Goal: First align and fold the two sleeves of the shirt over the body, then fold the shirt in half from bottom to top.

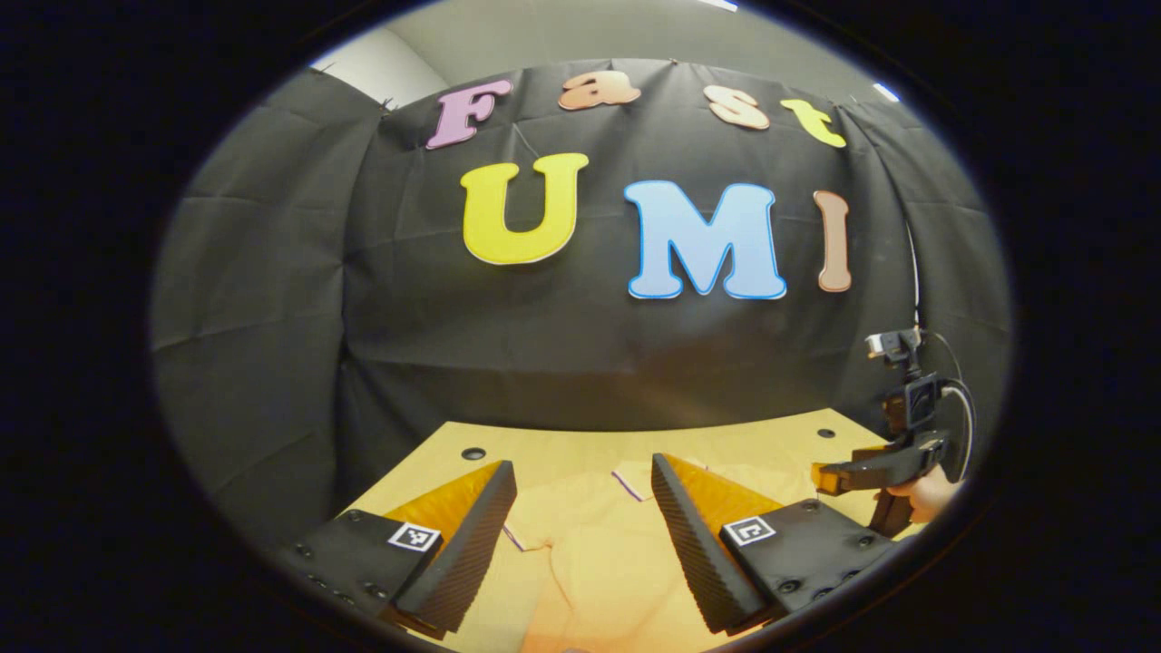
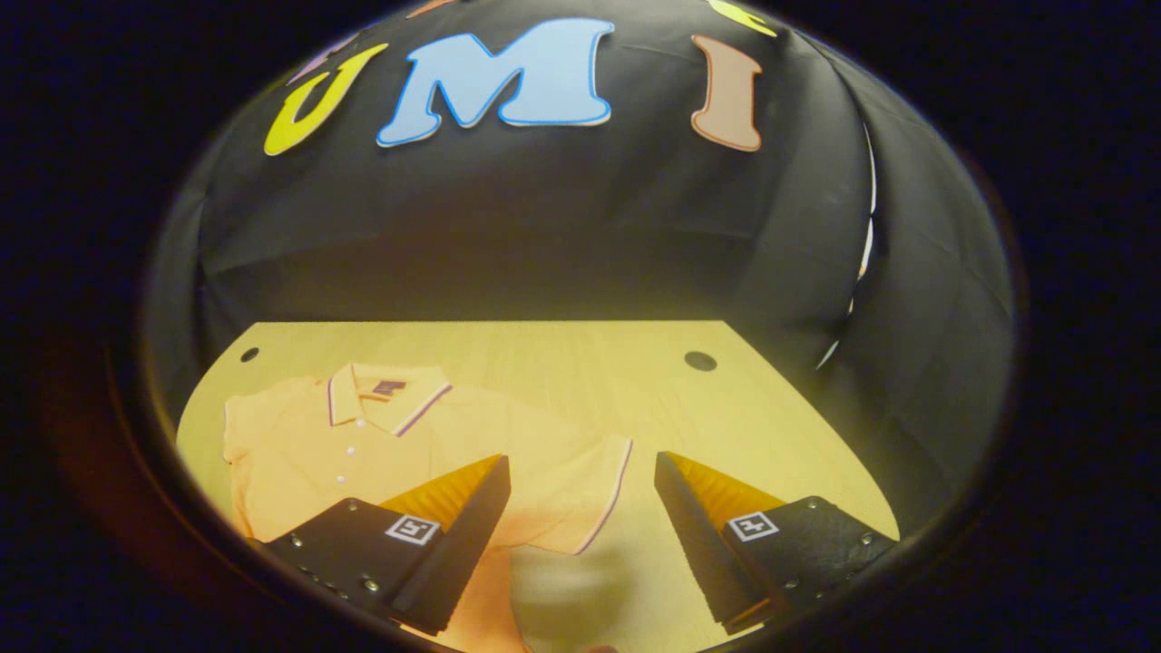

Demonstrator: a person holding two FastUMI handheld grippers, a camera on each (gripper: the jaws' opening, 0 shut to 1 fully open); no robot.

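A pale orange polo shirt (image 2: 363,453) lies flat on the wooden table, collar (image 2: 385,394) toward the wall, buttons up. One short sleeve (image 2: 585,490) with a striped cuff is spread out to the side. My right gripper (image 2: 580,459) hovers open just above that sleeve, nothing between its fingers. In the left gripper view the shirt fabric (image 1: 590,553) lies below my left gripper (image 1: 580,464), which is open and holds nothing. Farther off at the right of that view, a hand holds the right gripper (image 1: 825,479) over the table.
The wooden table (image 2: 562,363) has round holes near its far corners (image 2: 700,361) (image 2: 249,355). Black cloth walls the booth close behind the table's far edge. Bare wood lies to the right of the sleeve (image 2: 771,435).
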